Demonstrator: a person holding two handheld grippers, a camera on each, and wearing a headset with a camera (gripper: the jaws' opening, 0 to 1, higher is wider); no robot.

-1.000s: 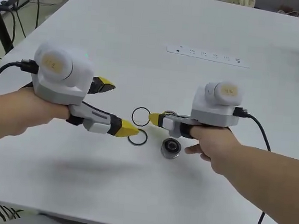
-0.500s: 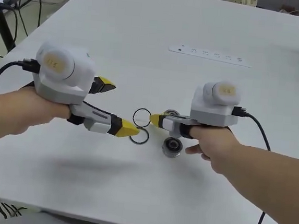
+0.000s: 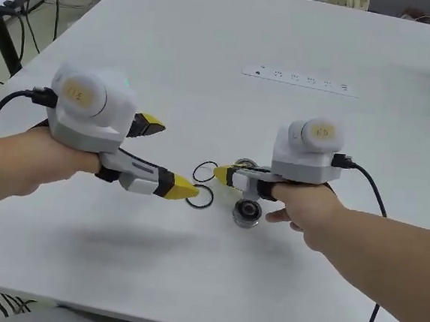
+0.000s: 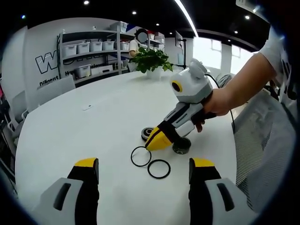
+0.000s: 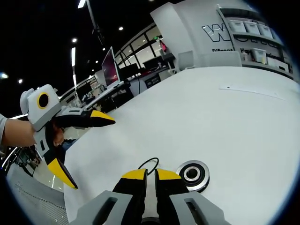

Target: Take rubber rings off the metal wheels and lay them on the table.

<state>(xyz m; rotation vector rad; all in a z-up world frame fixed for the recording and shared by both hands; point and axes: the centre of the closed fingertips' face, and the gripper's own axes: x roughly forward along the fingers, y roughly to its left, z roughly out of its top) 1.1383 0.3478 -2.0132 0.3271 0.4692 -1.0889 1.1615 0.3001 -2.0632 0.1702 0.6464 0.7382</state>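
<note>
My right gripper [image 3: 221,174] is shut on a thin black rubber ring [image 3: 205,171], which it holds low over the white table [image 3: 189,279]; in the right gripper view the ring [image 5: 147,162] arcs out from the shut jaws. A second ring [image 3: 200,197] lies flat on the table just in front of it. One metal wheel [image 3: 246,213] sits under my right hand, and another wheel [image 3: 243,163] lies behind the gripper. My left gripper [image 3: 170,158] hovers open to the left of the rings, its lower jaw tip close to the lying ring [image 4: 159,168].
A white power strip [image 3: 294,79] lies further back on the table. Black cables trail from both grippers over the table's edges. Bare tabletop spreads out around the rings and wheels.
The ring in my right gripper has tipped from upright to nearly flat and come lower toward the table. The left gripper has barely moved.
</note>
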